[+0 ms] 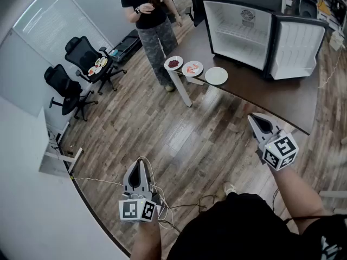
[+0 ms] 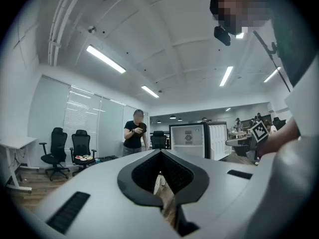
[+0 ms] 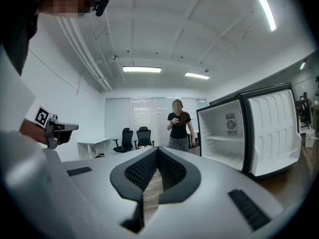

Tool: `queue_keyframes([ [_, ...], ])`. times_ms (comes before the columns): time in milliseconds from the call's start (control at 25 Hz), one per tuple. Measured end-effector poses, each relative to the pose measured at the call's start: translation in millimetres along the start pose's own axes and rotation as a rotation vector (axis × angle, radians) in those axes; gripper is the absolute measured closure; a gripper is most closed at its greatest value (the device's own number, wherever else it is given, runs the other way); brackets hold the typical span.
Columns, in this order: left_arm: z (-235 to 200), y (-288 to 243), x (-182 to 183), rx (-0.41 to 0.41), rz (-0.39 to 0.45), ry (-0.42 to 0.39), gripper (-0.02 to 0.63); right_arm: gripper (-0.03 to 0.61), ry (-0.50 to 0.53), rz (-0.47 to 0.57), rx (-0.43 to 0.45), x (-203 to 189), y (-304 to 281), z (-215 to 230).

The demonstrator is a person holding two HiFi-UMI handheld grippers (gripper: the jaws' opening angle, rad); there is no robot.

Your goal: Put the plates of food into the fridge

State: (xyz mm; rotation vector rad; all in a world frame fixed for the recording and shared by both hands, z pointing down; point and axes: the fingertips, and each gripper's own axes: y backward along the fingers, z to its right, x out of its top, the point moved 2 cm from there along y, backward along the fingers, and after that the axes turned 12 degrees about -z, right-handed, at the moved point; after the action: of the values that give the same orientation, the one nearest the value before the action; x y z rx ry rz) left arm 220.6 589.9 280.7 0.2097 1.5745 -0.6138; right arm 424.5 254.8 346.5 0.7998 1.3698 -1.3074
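Judging by how things lie, none of the task is done yet. The fridge (image 1: 241, 28) stands on the table (image 1: 260, 99) with its door (image 1: 301, 45) swung wide, and what shows of its white shelves is bare. Three plates sit in a row on the table just outside the fridge, toward the table's corner: a plate of dark food (image 1: 173, 63), a plate of pink food (image 1: 192, 68) touching or nearly touching it, and a white plate (image 1: 216, 76) whose contents I cannot make out. More small dishes (image 1: 97, 66) of food rest on the seat of a black office chair (image 1: 78, 50), well apart from the table across the wooden floor; whether they count toward the job I cannot tell. A person (image 1: 149, 15) in a black top stands near the table corner, hands at chest, touching no plate. The left claw (image 1: 140, 162) hangs over the floor far from everything, its jaws pressed together with nothing between them. The right claw (image 1: 255, 118), near the table's front edge, is likewise closed and empty. Everything remains: reaching the plates, opening a claw, taking each plate by its rim, and setting it level on a shelf.
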Motion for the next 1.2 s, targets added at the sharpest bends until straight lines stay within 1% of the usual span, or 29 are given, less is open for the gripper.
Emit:
queue_keyframes([
  [240, 15, -30, 11, 0.015, 0.013, -0.008, 0.611, 0.574, 0.014, 0.001, 0.027, 5, -22, 31],
  [360, 20, -41, 11, 0.026, 0.003, -0.024, 0.611, 0.574, 0.026, -0.003, 0.04, 2, -35, 43],
  [520, 22, -51, 7, 0.036, -0.023, -0.038, 0.611, 0.574, -0.007, -0.015, 0.045, -6, -50, 55],
  [720, 7, -68, 10, 0.041, -0.022, -0.029, 0.611, 0.574, -0.046, -0.044, 0.013, -14, -69, 66],
  [960, -16, -116, 19, -0.015, 0.003, -0.041, 0.611, 0.574, -0.05, -0.056, -0.039, -12, -98, 82],
  [1080, -35, -152, 31, -0.059, 0.017, -0.052, 0.611, 0.574, -0.073, -0.056, -0.093, -6, -119, 95],
  [1200, -60, -189, 40, -0.103, 0.011, -0.075, 0.611, 0.574, -0.093, -0.058, -0.151, 2, -141, 105],
])
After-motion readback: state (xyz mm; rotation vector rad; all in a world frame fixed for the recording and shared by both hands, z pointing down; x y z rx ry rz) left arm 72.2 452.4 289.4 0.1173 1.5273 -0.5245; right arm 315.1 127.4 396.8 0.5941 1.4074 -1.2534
